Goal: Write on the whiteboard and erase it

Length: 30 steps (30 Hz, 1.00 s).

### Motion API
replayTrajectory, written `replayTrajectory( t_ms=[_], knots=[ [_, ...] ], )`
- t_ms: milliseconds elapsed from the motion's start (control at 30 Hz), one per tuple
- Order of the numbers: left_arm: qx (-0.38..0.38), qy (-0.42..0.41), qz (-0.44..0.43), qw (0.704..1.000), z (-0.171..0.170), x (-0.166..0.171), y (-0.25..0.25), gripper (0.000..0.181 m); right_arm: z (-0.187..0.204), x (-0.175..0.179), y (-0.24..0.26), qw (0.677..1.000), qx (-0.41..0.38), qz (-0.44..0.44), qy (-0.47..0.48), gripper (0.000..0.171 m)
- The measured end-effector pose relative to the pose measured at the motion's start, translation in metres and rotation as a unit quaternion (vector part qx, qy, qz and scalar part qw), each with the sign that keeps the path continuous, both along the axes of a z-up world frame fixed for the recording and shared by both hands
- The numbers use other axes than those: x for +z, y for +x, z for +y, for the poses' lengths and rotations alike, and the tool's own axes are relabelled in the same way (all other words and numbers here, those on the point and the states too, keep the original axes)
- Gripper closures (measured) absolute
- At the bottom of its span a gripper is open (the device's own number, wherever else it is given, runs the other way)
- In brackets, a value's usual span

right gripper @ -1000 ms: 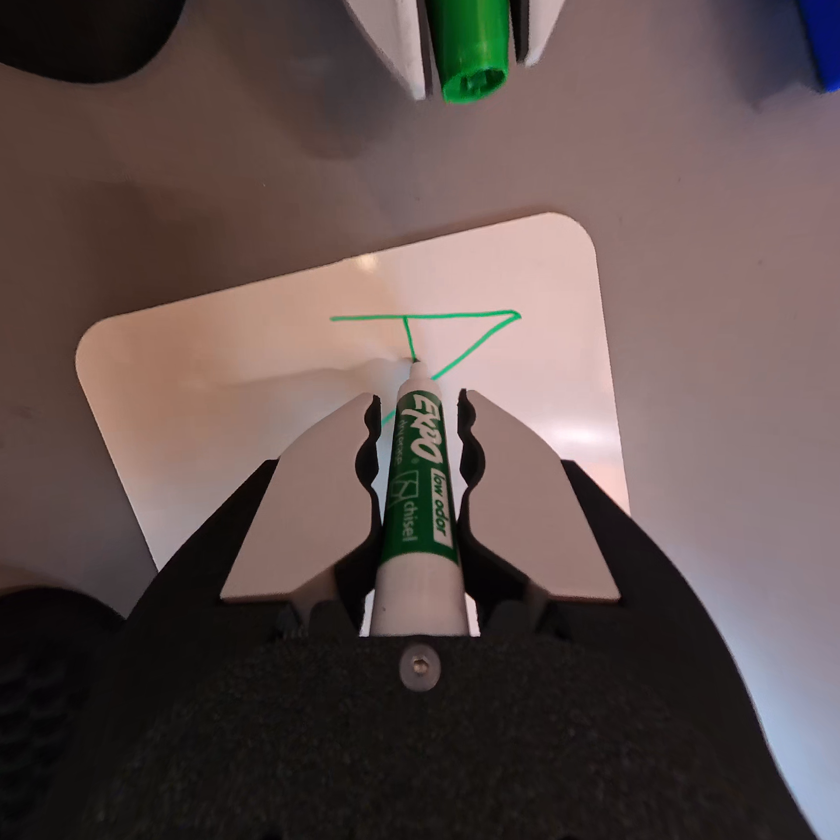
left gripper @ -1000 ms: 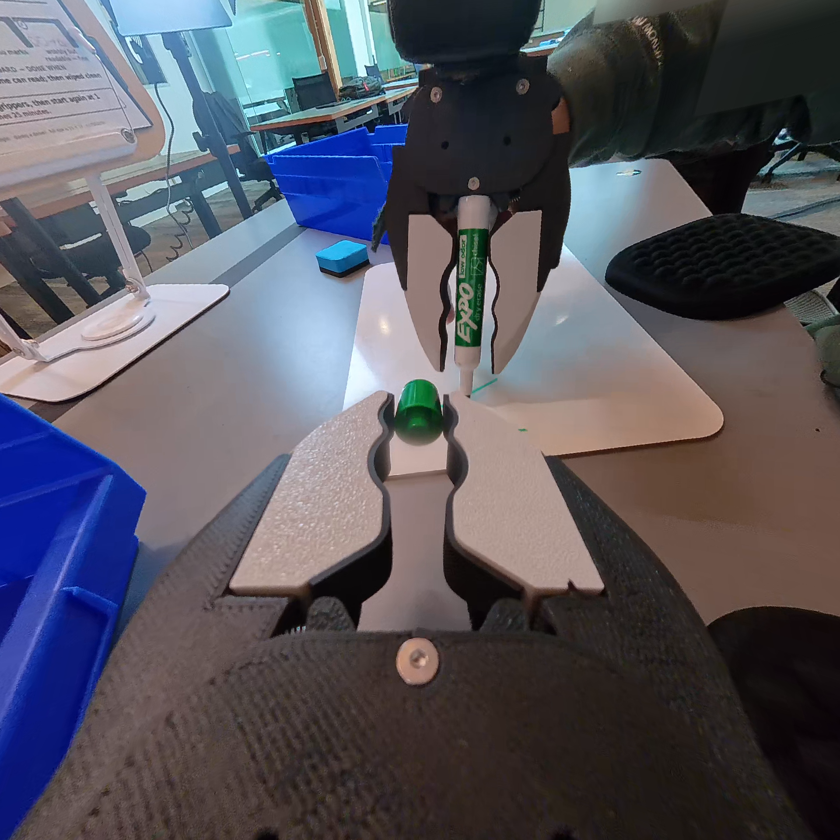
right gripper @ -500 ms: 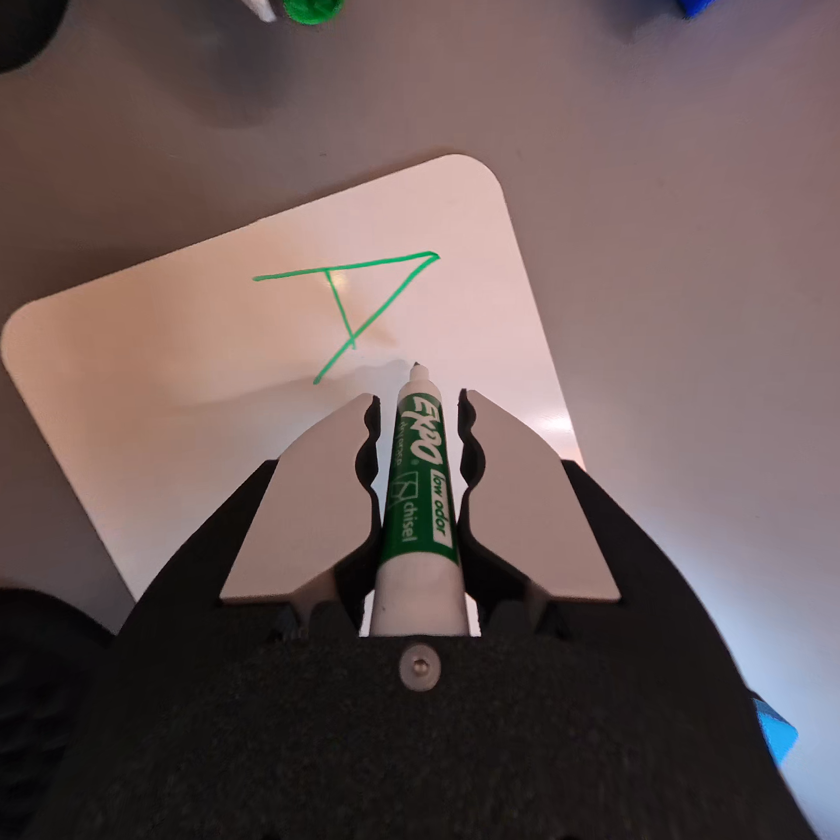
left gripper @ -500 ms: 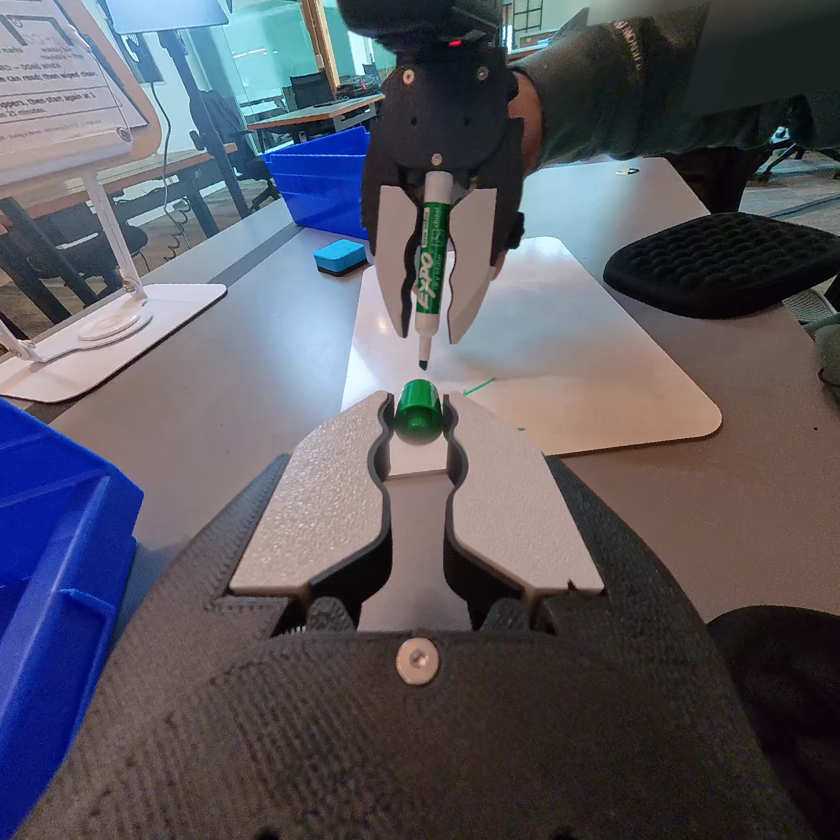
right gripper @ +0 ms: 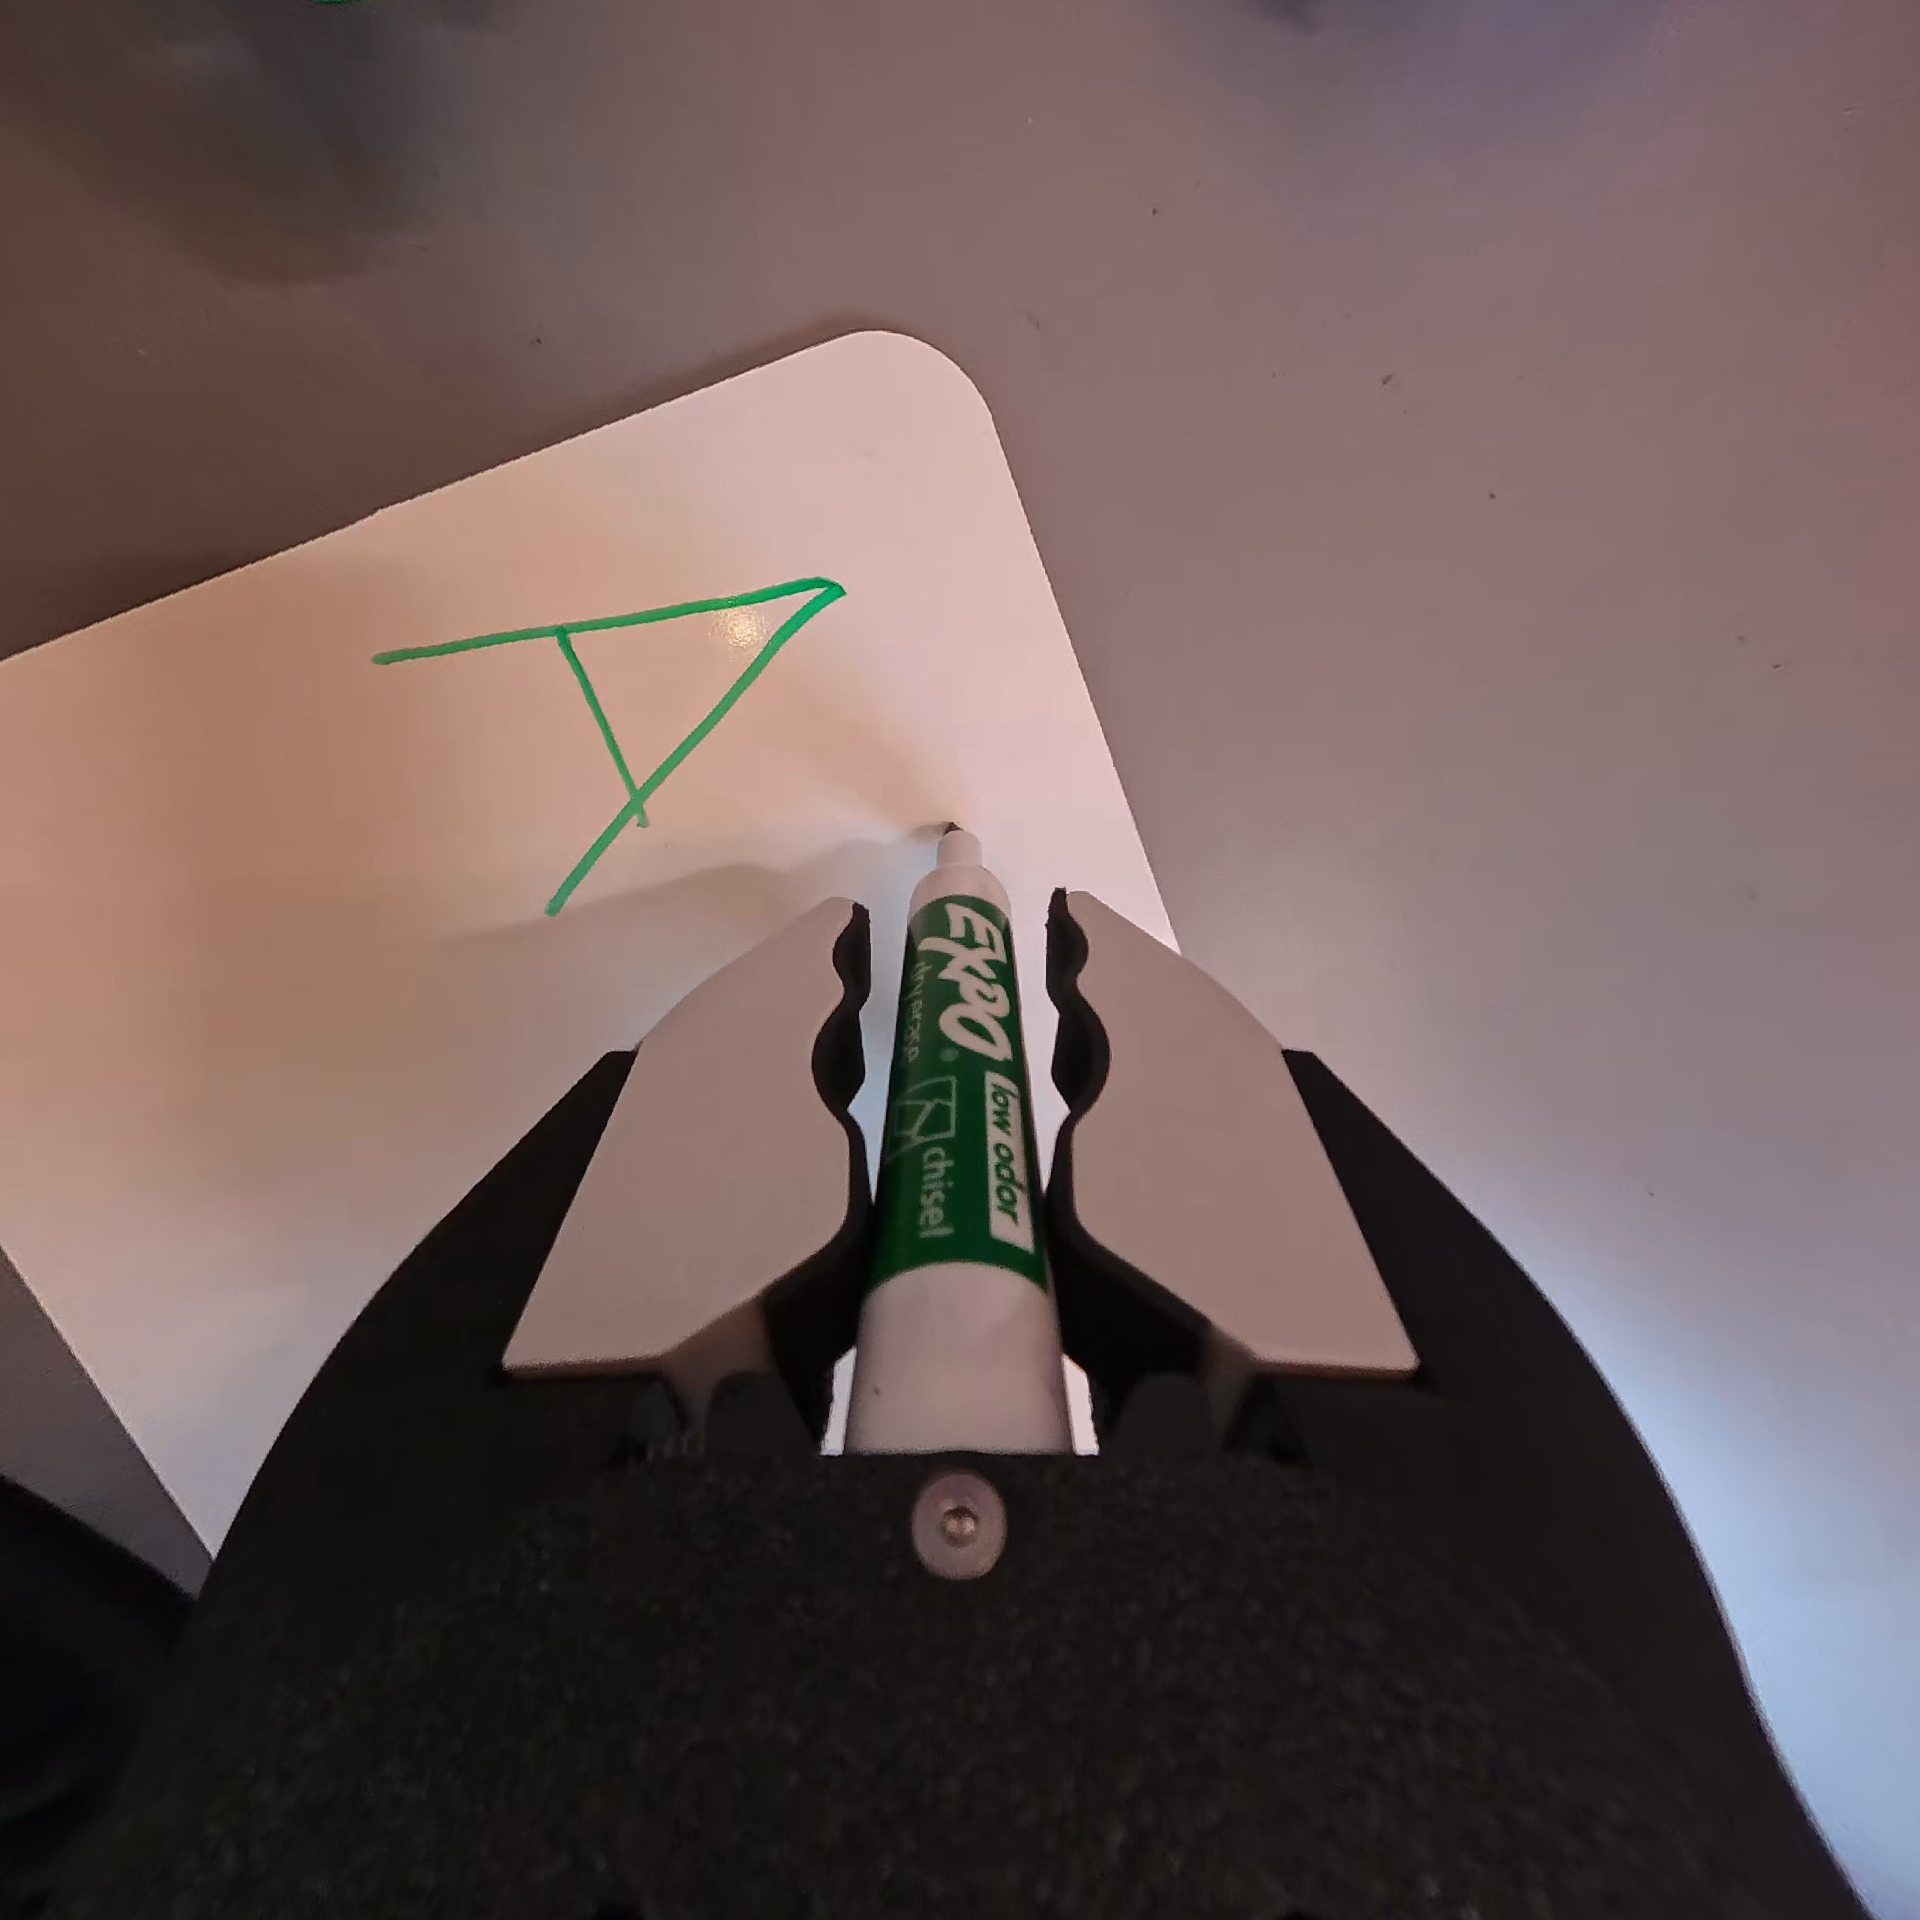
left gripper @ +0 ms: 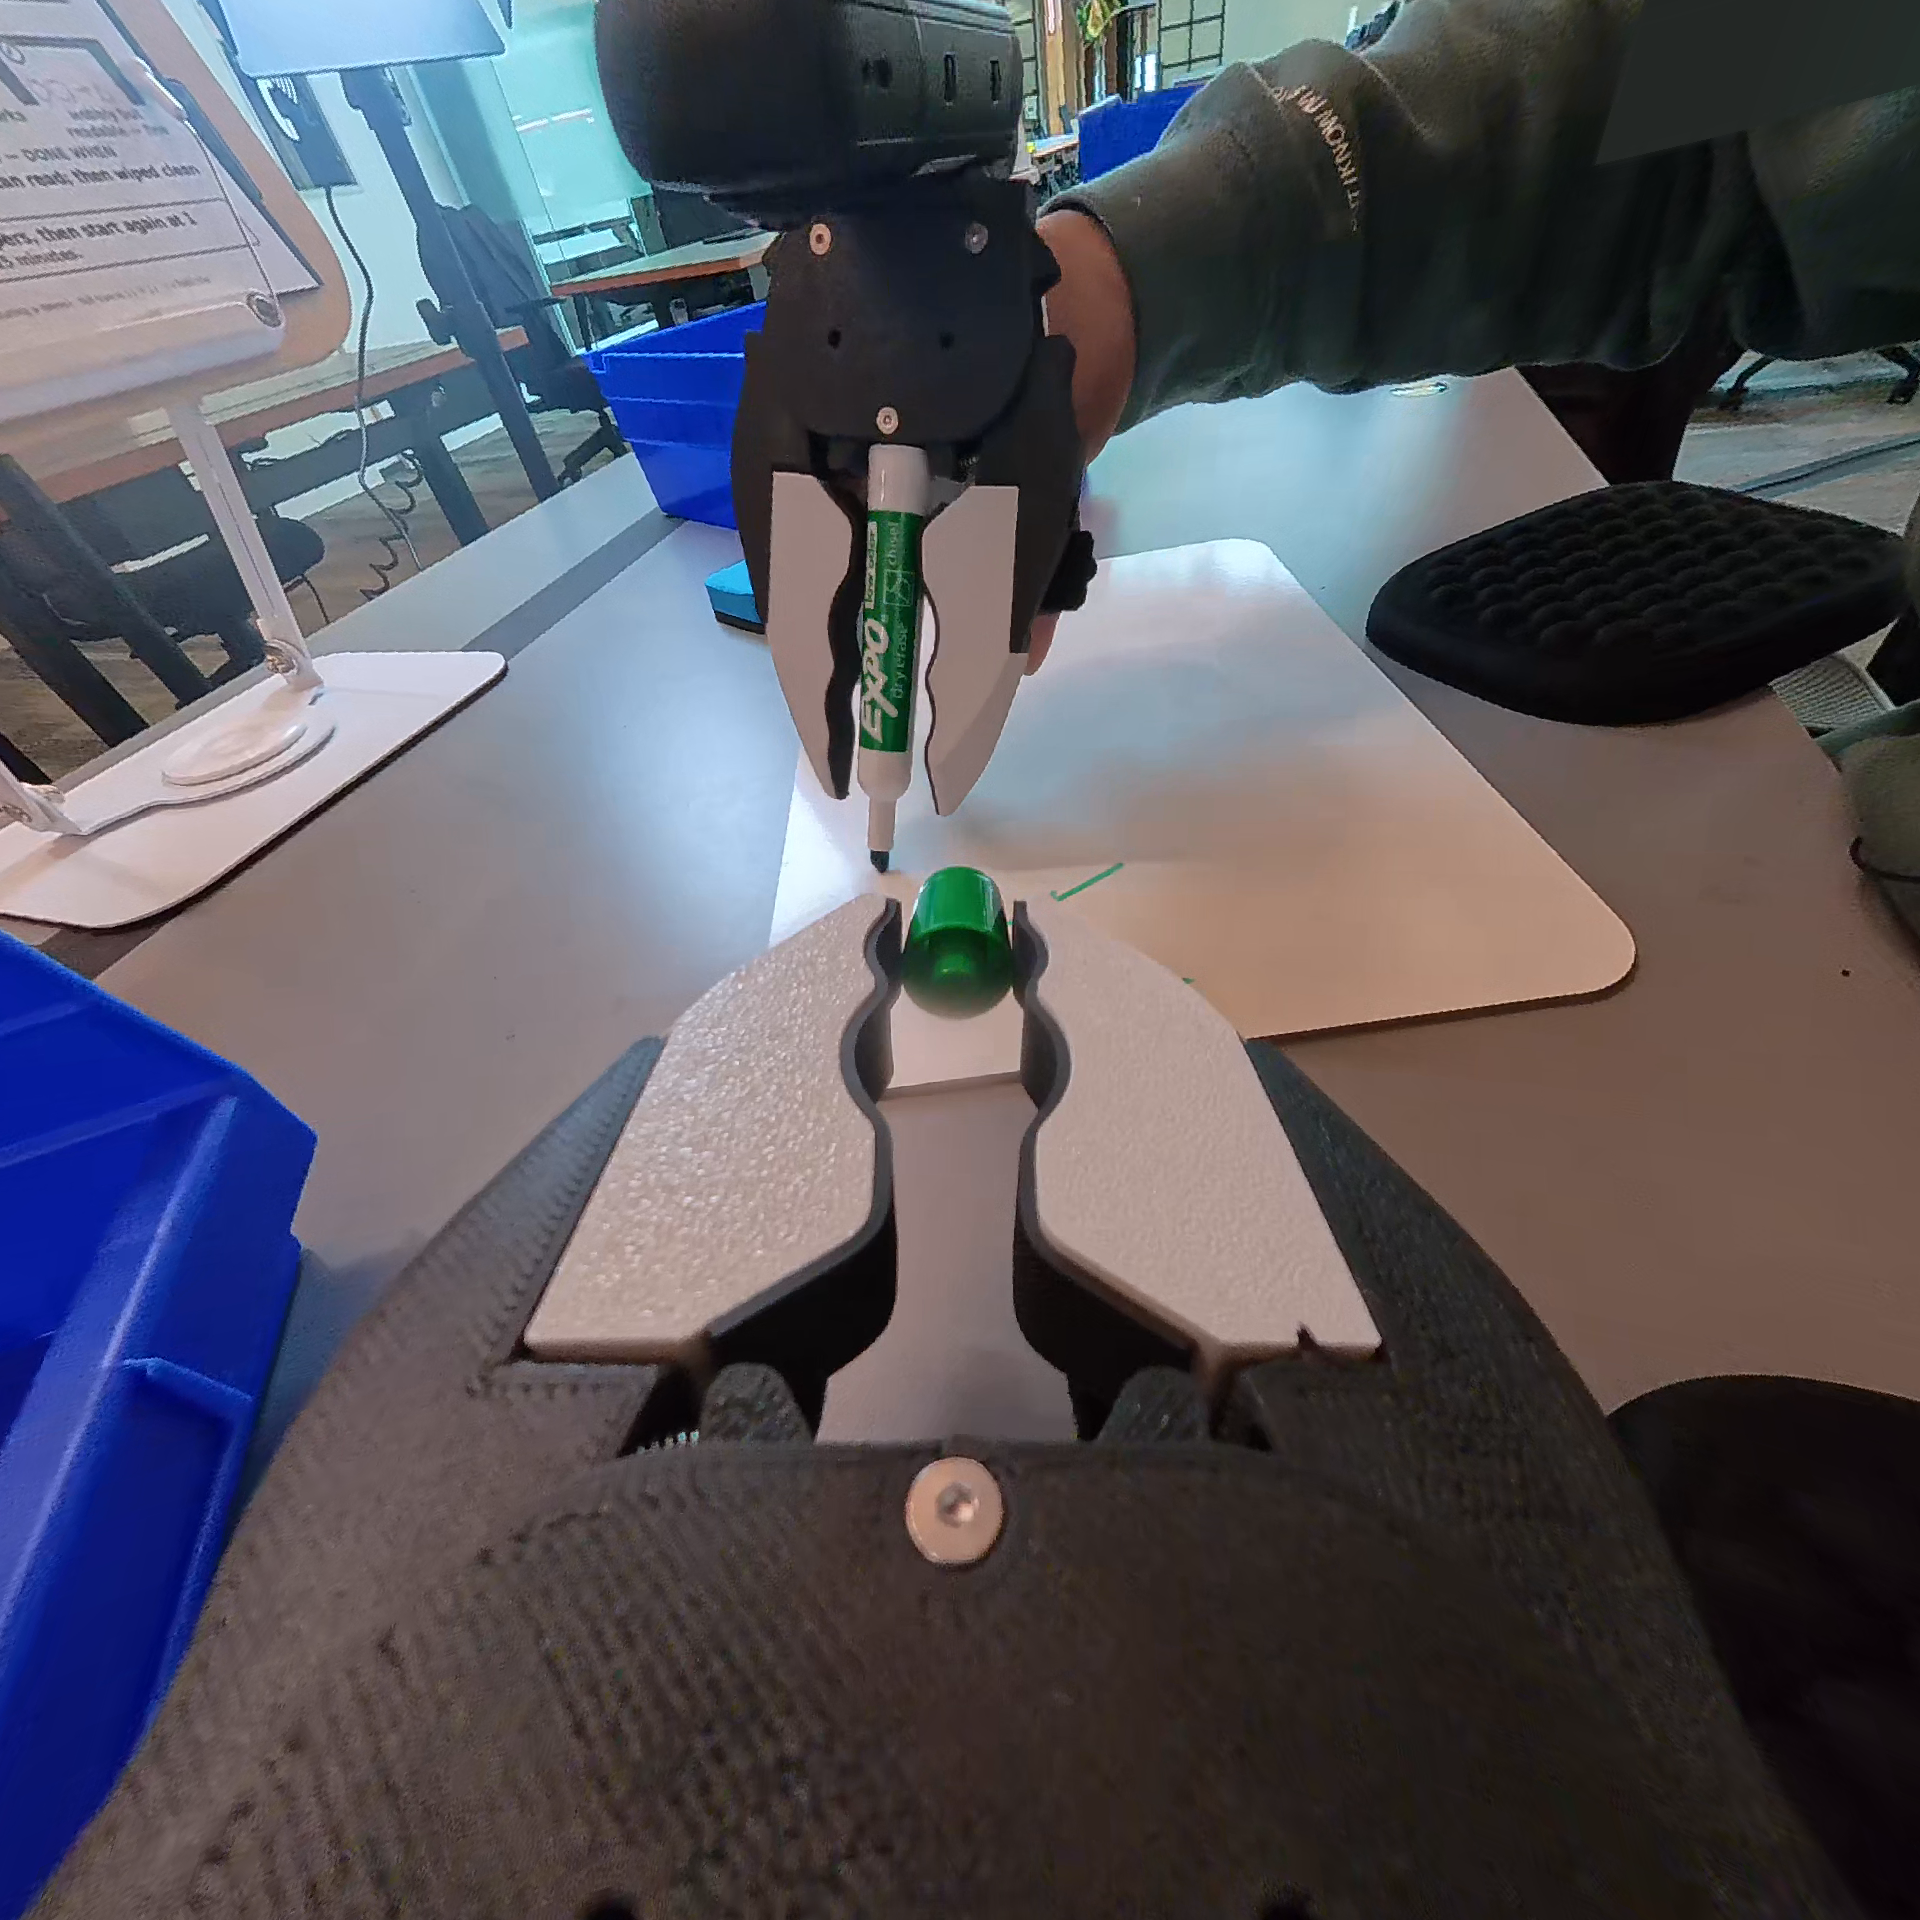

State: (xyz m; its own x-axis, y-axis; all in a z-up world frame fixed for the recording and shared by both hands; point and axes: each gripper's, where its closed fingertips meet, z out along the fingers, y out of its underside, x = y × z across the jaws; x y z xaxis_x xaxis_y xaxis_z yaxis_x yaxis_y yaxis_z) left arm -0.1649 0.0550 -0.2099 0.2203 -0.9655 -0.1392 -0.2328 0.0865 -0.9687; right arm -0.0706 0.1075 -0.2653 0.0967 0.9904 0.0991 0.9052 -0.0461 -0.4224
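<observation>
Your right gripper point(left gripper: 894, 805) clamps the green marker point(right gripper: 961, 1101), tip touching the whiteboard point(right gripper: 260, 935) beside green strokes point(right gripper: 623, 727). Your left gripper point(left gripper: 951, 914) pinches the green cap point(left gripper: 954, 940) just before that tip. A blue eraser point(left gripper: 732, 603) lies behind, a black pad point(left gripper: 1642, 603) flanks the board, and a blue bin point(left gripper: 114, 1299) sits near your left.

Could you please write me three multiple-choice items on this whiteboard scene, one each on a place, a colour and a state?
1. Where does the marker tip sit?
A. On the whiteboard beside the drawn strokes
B. On the table
C. Inside the bin

2. What colour is the cap?
A. Blue
B. Green
C. Black

3. What state is the left tool in?
A. Open, empty
B. Shut on the cap
C. Shut on the eraser

Key: 1 A, the tip meets the board right of the strokes; 2 B, it shows green; 3 B, both fingers press the cap.
</observation>
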Motion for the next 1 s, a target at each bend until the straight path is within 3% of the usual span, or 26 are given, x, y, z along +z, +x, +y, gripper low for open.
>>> replayTrajectory(
  t_ms=[567, 1000],
  knots=[
    [-0.003, 0.0, 0.004, 1.0, 0.0, -0.002, 0.001, 0.161, -0.069, 0.001, 0.024, 0.998, 0.033, -0.038, -0.043, 0.138],
    [-0.003, 0.001, 0.003, 1.0, 0.0, -0.001, 0.001, 0.161, -0.008, 0.008, 0.002, 1.0, 0.002, 0.001, 0.002, 0.138]
  ],
)
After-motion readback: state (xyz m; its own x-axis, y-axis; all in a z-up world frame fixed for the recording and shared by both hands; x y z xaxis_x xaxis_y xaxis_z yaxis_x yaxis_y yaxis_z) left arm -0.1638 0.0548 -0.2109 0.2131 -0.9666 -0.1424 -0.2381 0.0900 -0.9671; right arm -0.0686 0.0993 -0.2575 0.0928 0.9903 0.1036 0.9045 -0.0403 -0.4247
